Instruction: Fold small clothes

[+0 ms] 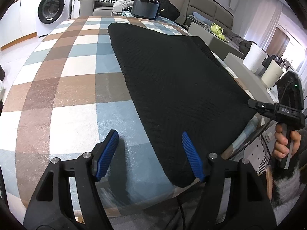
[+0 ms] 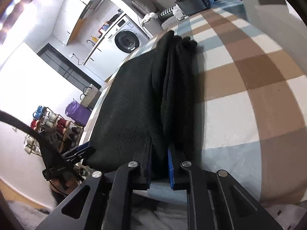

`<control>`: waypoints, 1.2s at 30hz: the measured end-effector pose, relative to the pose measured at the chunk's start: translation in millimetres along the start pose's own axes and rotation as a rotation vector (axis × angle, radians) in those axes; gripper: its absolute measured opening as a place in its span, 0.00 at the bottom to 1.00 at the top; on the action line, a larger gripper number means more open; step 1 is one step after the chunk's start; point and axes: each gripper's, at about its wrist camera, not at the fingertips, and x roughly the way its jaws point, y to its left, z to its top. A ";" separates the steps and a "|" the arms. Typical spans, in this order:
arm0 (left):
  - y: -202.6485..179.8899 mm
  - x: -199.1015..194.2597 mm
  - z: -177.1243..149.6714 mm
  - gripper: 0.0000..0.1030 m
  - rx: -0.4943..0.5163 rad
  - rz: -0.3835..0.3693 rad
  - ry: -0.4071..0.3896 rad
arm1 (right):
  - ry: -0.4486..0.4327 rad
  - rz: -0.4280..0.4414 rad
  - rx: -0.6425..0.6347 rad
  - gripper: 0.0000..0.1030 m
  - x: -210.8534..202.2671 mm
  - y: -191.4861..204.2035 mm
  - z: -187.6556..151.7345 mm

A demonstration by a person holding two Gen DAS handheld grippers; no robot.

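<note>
A black knitted garment (image 1: 172,80) lies flat on the checked tablecloth (image 1: 67,88). My left gripper (image 1: 149,153) is open, its blue pads (image 1: 107,153) straddling the garment's near left corner just above the cloth. My right gripper (image 1: 255,104) shows at the garment's right edge in the left wrist view, held by a hand (image 1: 284,143). In the right wrist view my right gripper (image 2: 160,164) is shut on the garment's (image 2: 134,99) edge, which bunches into folds between the pads. The left gripper's tip (image 2: 80,151) shows at the garment's other corner.
A dark box (image 1: 146,8) and heaped clothes stand at the table's far end. A washing machine (image 1: 50,9) is at the back left. White cups (image 1: 255,57) and grey boxes sit on a side table to the right. A shoe rack (image 2: 51,126) stands on the floor.
</note>
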 end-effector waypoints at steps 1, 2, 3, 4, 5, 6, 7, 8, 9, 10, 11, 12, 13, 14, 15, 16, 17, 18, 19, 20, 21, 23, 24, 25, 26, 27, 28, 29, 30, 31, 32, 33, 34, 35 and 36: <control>-0.9 -2.1 0.7 0.64 -0.003 0.000 -0.010 | -0.015 -0.005 -0.002 0.16 -5.5 2.6 1.2; -2.5 -5.4 2.4 0.64 0.000 0.007 -0.027 | -0.029 -0.014 -0.006 0.17 -8.9 3.3 2.5; -4.3 -7.3 3.7 0.65 0.006 0.006 -0.038 | -0.051 -0.027 -0.017 0.17 -12.9 6.4 4.6; -7.3 -9.6 5.8 0.65 0.015 -0.004 -0.049 | -0.065 -0.030 -0.025 0.17 -15.7 7.5 6.8; -11.3 -10.7 8.3 0.65 0.025 -0.015 -0.052 | -0.080 -0.025 -0.030 0.17 -17.6 8.6 9.3; -15.9 -11.2 10.2 0.65 0.034 -0.022 -0.056 | -0.091 -0.003 -0.043 0.17 -18.8 12.4 10.7; -21.3 -11.1 12.7 0.65 0.047 -0.033 -0.061 | -0.094 0.006 -0.053 0.18 -17.7 15.2 12.2; -28.3 -10.6 15.0 0.65 0.065 -0.047 -0.064 | -0.094 0.007 -0.061 0.21 -16.2 17.8 13.6; -36.1 -9.3 17.1 0.65 0.086 -0.064 -0.066 | -0.079 0.009 -0.071 0.22 -10.3 19.9 14.9; -42.2 -7.5 18.6 0.65 0.106 -0.082 -0.063 | -0.065 0.003 -0.076 0.22 -4.5 21.0 15.9; -50.5 -2.8 19.7 0.65 0.137 -0.107 -0.050 | -0.052 -0.013 -0.078 0.22 2.7 20.4 18.0; -55.5 0.4 20.1 0.65 0.156 -0.114 -0.038 | -0.034 -0.033 -0.081 0.22 11.2 19.4 19.3; -60.0 4.3 19.4 0.65 0.173 -0.116 -0.027 | -0.023 -0.052 -0.080 0.22 17.8 17.4 20.4; -63.4 9.2 18.0 0.65 0.185 -0.116 -0.012 | -0.012 -0.058 -0.078 0.22 23.9 15.2 21.2; -65.8 11.3 16.1 0.65 0.190 -0.117 -0.002 | -0.008 -0.056 -0.081 0.22 26.0 14.5 20.7; -66.3 14.3 13.9 0.65 0.194 -0.117 0.012 | -0.010 -0.057 -0.089 0.22 26.2 14.6 19.3; -66.5 16.0 11.8 0.65 0.195 -0.117 0.019 | -0.015 -0.055 -0.104 0.22 25.7 15.5 18.2; -66.0 17.5 11.5 0.65 0.196 -0.116 0.023 | -0.019 -0.055 -0.126 0.19 24.5 17.2 17.0; -65.4 17.5 10.5 0.65 0.197 -0.116 0.024 | -0.029 -0.057 -0.151 0.12 21.9 19.5 15.4; -65.1 17.7 9.0 0.65 0.195 -0.117 0.024 | -0.035 -0.043 -0.161 0.10 19.8 20.3 13.9; -65.4 18.4 8.5 0.65 0.196 -0.118 0.026 | -0.049 -0.008 -0.169 0.09 14.8 20.8 12.9; -63.9 17.8 5.7 0.65 0.203 -0.123 0.022 | -0.055 -0.014 -0.169 0.08 8.9 20.0 12.2; -63.2 17.7 4.0 0.65 0.207 -0.125 0.018 | -0.037 -0.046 -0.164 0.08 10.5 16.4 11.3; -62.9 17.3 2.7 0.65 0.213 -0.125 0.016 | -0.022 -0.071 -0.157 0.08 13.3 12.1 10.3; -62.5 17.2 2.1 0.65 0.217 -0.123 0.016 | -0.004 -0.081 -0.152 0.08 16.2 9.2 8.4; -60.9 15.4 1.2 0.65 0.218 -0.122 0.016 | 0.006 -0.080 -0.152 0.08 17.5 7.9 6.1; -60.7 14.4 0.9 0.65 0.218 -0.121 0.017 | -0.002 -0.069 -0.156 0.08 15.6 9.2 4.8; -60.2 14.1 0.8 0.65 0.217 -0.122 0.017 | -0.003 -0.057 -0.156 0.12 14.3 10.7 4.2; -60.8 14.1 0.9 0.65 0.217 -0.123 0.018 | 0.005 -0.037 -0.147 0.16 14.2 10.8 5.2; -60.5 14.1 0.7 0.65 0.217 -0.123 0.018 | 0.009 -0.026 -0.141 0.22 14.5 10.8 5.8; -59.9 14.0 0.9 0.65 0.216 -0.124 0.018 | 0.007 -0.020 -0.141 0.23 15.2 11.0 6.3; -60.2 14.4 1.7 0.65 0.215 -0.125 0.018 | 0.004 -0.038 -0.150 0.23 18.3 11.0 7.0; -60.1 14.0 1.3 0.65 0.216 -0.125 0.018 | 0.004 -0.053 -0.154 0.23 20.2 11.2 6.8; -59.6 14.0 1.4 0.65 0.217 -0.124 0.018 | 0.005 -0.064 -0.155 0.23 23.7 10.6 6.7; -60.4 14.1 1.2 0.65 0.216 -0.123 0.018 | -0.010 -0.069 -0.158 0.22 26.7 10.0 6.4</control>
